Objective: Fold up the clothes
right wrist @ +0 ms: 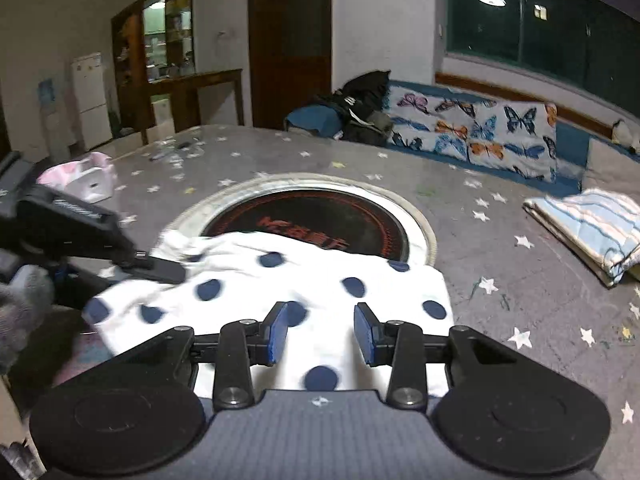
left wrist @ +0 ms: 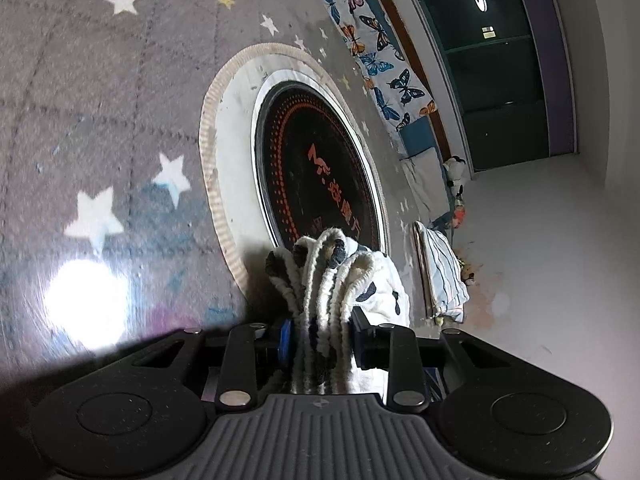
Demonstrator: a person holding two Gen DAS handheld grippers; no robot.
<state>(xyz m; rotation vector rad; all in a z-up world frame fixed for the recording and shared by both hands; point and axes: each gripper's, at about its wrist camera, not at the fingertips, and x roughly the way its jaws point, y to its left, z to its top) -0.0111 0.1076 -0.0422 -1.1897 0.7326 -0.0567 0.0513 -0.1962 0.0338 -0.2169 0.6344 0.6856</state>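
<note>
Here, item by item, is what you have in front of you.

Left gripper (left wrist: 322, 334): your jaws are clamped on a bunched edge of the white polka-dot garment (right wrist: 280, 280); several ribbed, folded layers stand up between the blue pads (left wrist: 285, 342). From the right wrist view, the left gripper (right wrist: 160, 270) reaches in from the left and bites the garment's far left edge.

Right gripper (right wrist: 321, 332): your jaws stand wide apart, holding nothing, poised just over the near part of the garment.

White polka-dot garment: it lies spread on the table (right wrist: 500, 280), white with dark blue dots, its far edge draped over the near rim of the round inset cooktop (right wrist: 312, 216).

Table: grey cover printed with white stars (left wrist: 94, 216); a bright lamp glare sits on it in the left wrist view.

Round inset cooktop: black glass with orange dotted rings and lettering, in a pale ring at the table's centre.

Striped folded cloth (right wrist: 592, 228): a pale blue-and-white stack, on the table's right side, well apart from the garment.

Pink and white object (right wrist: 86, 174): at the table's far left; too blurred to tell whether it holds anything.

Butterfly-print sofa (right wrist: 480, 132): behind the table, with a dark heap (right wrist: 364, 104) on its left end.
</note>
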